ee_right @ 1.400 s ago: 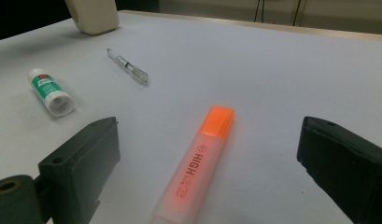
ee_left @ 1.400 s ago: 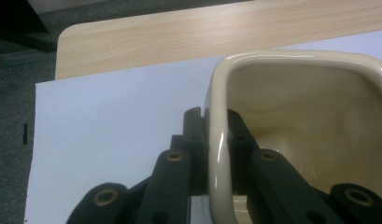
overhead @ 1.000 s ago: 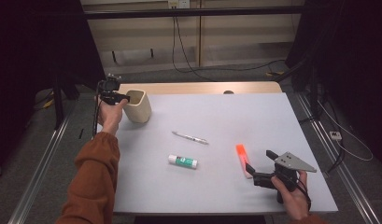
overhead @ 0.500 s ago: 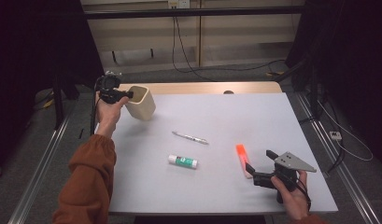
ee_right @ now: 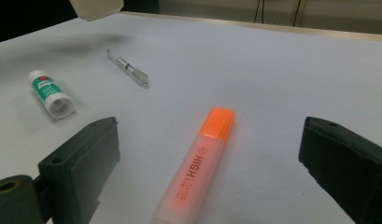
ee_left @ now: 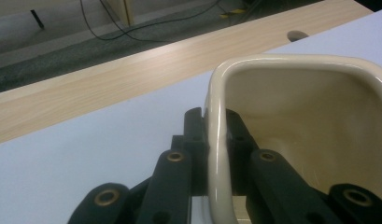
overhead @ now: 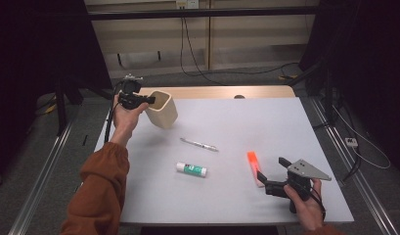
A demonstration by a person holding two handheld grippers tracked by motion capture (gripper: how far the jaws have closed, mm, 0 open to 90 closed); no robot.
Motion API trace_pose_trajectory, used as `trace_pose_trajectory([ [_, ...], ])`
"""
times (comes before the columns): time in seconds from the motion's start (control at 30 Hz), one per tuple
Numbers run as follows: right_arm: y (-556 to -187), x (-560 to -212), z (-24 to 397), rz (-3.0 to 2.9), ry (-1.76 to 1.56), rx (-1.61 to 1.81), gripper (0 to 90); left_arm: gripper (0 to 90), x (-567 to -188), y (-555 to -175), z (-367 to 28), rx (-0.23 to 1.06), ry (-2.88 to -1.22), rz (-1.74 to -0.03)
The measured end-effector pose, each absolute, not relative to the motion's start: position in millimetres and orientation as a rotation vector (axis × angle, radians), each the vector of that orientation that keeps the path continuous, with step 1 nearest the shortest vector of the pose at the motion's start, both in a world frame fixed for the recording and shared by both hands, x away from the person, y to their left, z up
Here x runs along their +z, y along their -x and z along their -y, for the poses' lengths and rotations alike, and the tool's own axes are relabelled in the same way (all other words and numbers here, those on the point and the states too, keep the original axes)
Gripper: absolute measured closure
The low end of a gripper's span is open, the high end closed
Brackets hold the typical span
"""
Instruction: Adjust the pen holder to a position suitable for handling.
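A beige square cup [overhead: 162, 110] hangs tilted above the far left of the grey table [overhead: 246, 112]. My left gripper [overhead: 147, 100] is shut on its rim. In the left gripper view one jaw is inside and one outside the cup wall [ee_left: 296, 116], with the left gripper [ee_left: 215, 116] pinching it. An orange highlighter [overhead: 254, 166] lies at the near right. My right gripper [overhead: 272, 169] stands open, one jaw on each side of the highlighter [ee_right: 198, 163] and neither touching it. The right gripper [ee_right: 209, 135] is low over the table.
A clear pen [overhead: 199, 144] lies mid-table and a green-and-white glue stick [overhead: 191, 169] lies nearer the front. Both show in the right gripper view as the pen [ee_right: 129, 68] and glue stick [ee_right: 51, 93]. A wooden strip [overhead: 222, 92] borders the far edge.
My left hand has lifted the cup off the table and carried it a little to the right, tilting it. The right gripper and the highlighter have stayed put.
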State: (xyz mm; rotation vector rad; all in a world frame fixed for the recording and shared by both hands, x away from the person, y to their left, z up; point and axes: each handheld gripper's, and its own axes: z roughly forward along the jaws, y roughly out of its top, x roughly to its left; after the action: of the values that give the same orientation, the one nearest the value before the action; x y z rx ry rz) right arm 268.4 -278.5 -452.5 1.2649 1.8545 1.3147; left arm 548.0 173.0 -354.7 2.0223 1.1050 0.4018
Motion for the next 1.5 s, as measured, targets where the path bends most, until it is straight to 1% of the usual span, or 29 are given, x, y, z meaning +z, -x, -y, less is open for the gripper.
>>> trace_pose_trajectory([
  [0.2, -268.4, -452.5, 278.4, -1.856, -1.265, 1.316, 5.1, 83.0, -353.9, -545.1, -151.8, 0.364, -2.039, -1.047],
  [0.7, -267.6, -452.2, 278.3, -1.853, -1.266, 1.32, 5.2, 82.9, -352.8, -530.7, -83.9, 0.311, -2.102, -0.924],
  [0.9, -267.7, -452.4, 277.9, -1.857, -1.262, 1.321, 5.1, 82.6, -356.6, -530.1, -63.9, 0.272, -2.099, -0.926],
  [1.23, -267.2, -452.3, 278.2, -1.858, -1.26, 1.324, 5.1, 82.6, -365.4, -530.4, -33.0, 0.269, -2.146, -0.907],
  [1.5, -267.2, -452.3, 279.4, -1.86, -1.259, 1.326, 5.2, 82.6, -377.8, -533.8, -14.5, 0.246, -2.171, -0.926],
])
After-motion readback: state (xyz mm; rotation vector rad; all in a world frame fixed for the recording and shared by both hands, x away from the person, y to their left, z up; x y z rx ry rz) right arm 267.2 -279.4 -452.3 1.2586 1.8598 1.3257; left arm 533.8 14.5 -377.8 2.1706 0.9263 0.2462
